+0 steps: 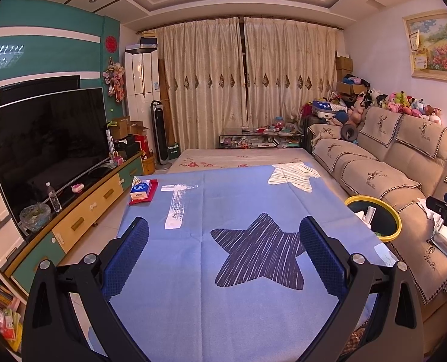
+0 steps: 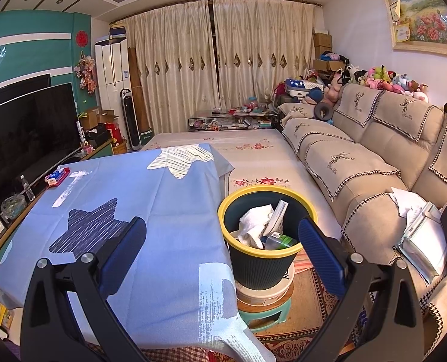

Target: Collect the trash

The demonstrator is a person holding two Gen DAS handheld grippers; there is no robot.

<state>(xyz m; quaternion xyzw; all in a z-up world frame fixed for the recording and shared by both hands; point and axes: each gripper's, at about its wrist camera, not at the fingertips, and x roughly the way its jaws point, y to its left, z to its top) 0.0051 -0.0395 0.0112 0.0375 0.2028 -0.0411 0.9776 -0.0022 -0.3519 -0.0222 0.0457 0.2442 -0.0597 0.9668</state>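
Note:
A dark waste bin with a yellow rim (image 2: 261,259) stands on stacked stools to the right of the table. Inside it lie crumpled white tissue (image 2: 253,220), a flat white wrapper (image 2: 276,212) and a clear bottle with a green label (image 2: 279,239). My right gripper (image 2: 222,246) hangs open in front of the bin, nothing between its blue pads. My left gripper (image 1: 223,247) is open over the blue star-patterned tablecloth (image 1: 238,199), also holding nothing. The bin's rim (image 1: 374,200) shows at the table's right edge in the left wrist view.
A tissue pack on a red tray (image 1: 142,191) sits at the table's far left corner. A beige sofa (image 2: 374,175) with papers (image 2: 419,226) runs along the right. A TV (image 1: 45,141) on a low cabinet lines the left, with a water bottle (image 1: 54,197) there.

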